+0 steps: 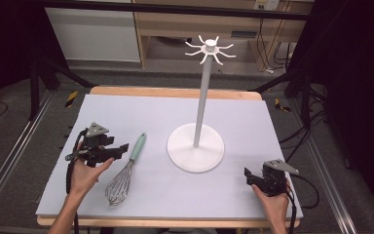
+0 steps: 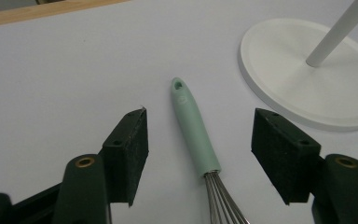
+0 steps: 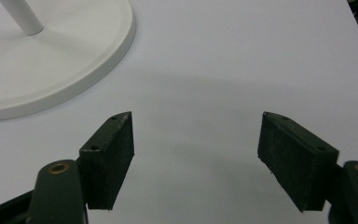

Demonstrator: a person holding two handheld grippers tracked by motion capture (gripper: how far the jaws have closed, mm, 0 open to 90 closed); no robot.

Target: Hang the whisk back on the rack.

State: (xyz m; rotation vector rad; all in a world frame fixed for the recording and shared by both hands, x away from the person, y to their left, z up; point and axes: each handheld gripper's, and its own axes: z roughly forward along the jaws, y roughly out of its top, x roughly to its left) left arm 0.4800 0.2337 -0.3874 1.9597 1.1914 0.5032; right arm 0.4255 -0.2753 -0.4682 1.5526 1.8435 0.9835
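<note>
A whisk with a mint-green handle (image 1: pixel 137 146) and a wire head (image 1: pixel 118 187) lies on the pale mat, left of a white hook stand (image 1: pixel 203 97). My left gripper (image 1: pixel 120 148) hovers just left of the handle, held by a hand. In the left gripper view the handle (image 2: pixel 193 128) lies between the open jaws of my left gripper (image 2: pixel 199 116), and neither pad touches it. My right gripper (image 1: pixel 249 176) rests near the mat's front right corner, open with nothing between its fingers (image 3: pixel 196 116).
The stand's round white base (image 1: pixel 195 147) sits mid-mat, its pole rising to a ring of hooks (image 1: pixel 208 48). The base edge (image 3: pixel 51 60) lies left of the right jaws. The mat (image 1: pixel 126 112) covers a wooden table; cables trail at both sides.
</note>
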